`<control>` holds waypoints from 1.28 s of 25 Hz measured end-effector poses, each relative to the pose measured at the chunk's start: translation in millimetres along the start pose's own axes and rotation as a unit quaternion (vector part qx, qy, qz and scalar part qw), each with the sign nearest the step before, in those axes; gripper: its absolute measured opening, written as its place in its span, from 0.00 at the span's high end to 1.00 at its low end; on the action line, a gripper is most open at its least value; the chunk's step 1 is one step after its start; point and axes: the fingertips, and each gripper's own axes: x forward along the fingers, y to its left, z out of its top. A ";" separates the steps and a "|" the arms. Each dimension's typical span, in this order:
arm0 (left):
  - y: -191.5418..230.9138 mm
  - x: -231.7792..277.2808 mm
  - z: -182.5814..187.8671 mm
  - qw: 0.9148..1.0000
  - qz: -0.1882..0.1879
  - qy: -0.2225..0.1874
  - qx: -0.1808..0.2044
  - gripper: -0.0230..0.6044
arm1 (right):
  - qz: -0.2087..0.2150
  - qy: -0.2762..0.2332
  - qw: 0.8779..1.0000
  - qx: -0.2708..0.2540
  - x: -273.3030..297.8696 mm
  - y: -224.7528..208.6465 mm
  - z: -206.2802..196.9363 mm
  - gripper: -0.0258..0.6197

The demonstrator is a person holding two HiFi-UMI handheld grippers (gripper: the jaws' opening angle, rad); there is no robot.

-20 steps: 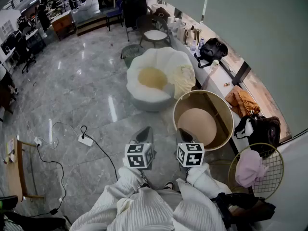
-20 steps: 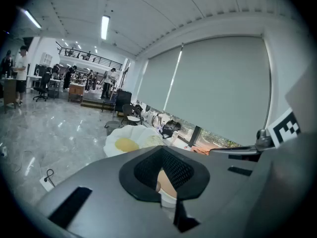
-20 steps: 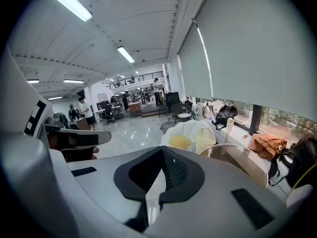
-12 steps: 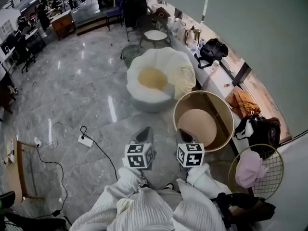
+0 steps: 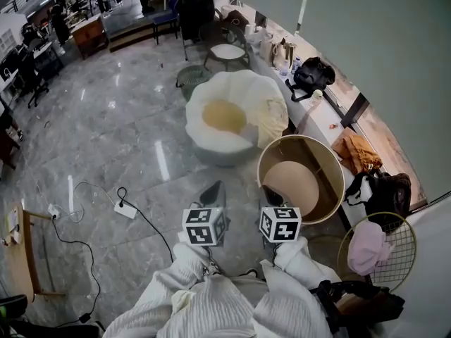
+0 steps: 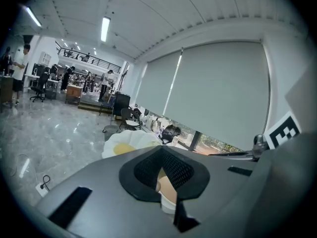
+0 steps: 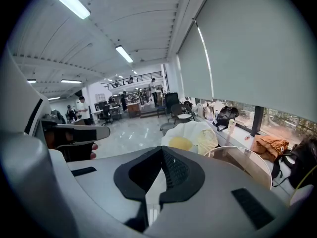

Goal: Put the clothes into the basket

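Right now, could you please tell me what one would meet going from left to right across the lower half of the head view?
wooden side table, white power strip, left tongs, right tongs, pink garment

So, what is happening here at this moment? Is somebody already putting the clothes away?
A person stands holding a gripper in each hand. The left gripper and the right gripper are both shut with nothing between the jaws, and they point toward the round basket, which looks empty. No garment is picked up yet: an orange garment lies on the window ledge, and a pink garment lies on a round wire frame at the person's right.
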 end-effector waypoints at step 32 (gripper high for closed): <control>262.9 -40.9 64.5 0.989 0.136 -0.053 -0.036 0.96 | 0.056 0.019 0.998 -0.028 195.9 160.0 63.6 0.92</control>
